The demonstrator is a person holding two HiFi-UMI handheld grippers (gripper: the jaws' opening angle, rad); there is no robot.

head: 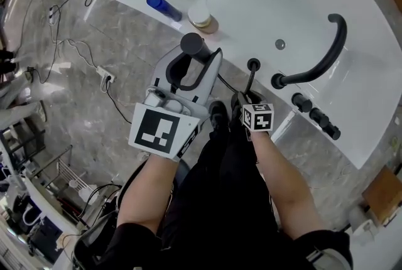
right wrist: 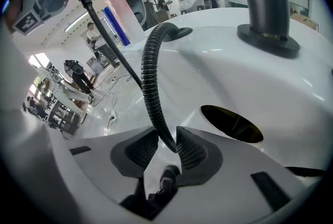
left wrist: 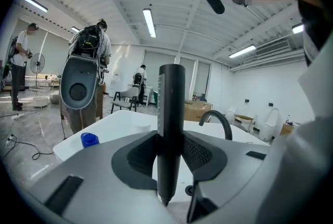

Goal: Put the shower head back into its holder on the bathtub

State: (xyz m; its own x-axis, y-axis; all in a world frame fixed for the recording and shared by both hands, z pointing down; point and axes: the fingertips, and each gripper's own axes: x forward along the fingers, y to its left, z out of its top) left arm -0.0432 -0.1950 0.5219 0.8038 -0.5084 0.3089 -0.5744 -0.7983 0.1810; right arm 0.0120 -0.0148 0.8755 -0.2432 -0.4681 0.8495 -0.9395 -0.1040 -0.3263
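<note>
The black shower head (head: 191, 44) stands upright in my left gripper (head: 187, 77), which is shut on its handle (left wrist: 170, 113) just off the near rim of the white bathtub (head: 352, 5). Its ribbed black hose (right wrist: 151, 77) runs up into a black ring socket (head: 253, 64) on the tub rim. My right gripper (head: 250, 101) points steeply down by that rim and is shut on the hose (right wrist: 167, 137), a little short of the socket (right wrist: 176, 31). In the left gripper view the gripper (left wrist: 170, 152) has the handle between its pads.
A curved black faucet (head: 326, 52) and black knobs (head: 314, 115) stand on the rim to the right. A dark oval opening (right wrist: 231, 123) lies in the rim near my right gripper. A blue bottle (head: 163, 8) and a round jar (head: 202, 17) sit on the rim. Cables (head: 81, 52) trail over the floor.
</note>
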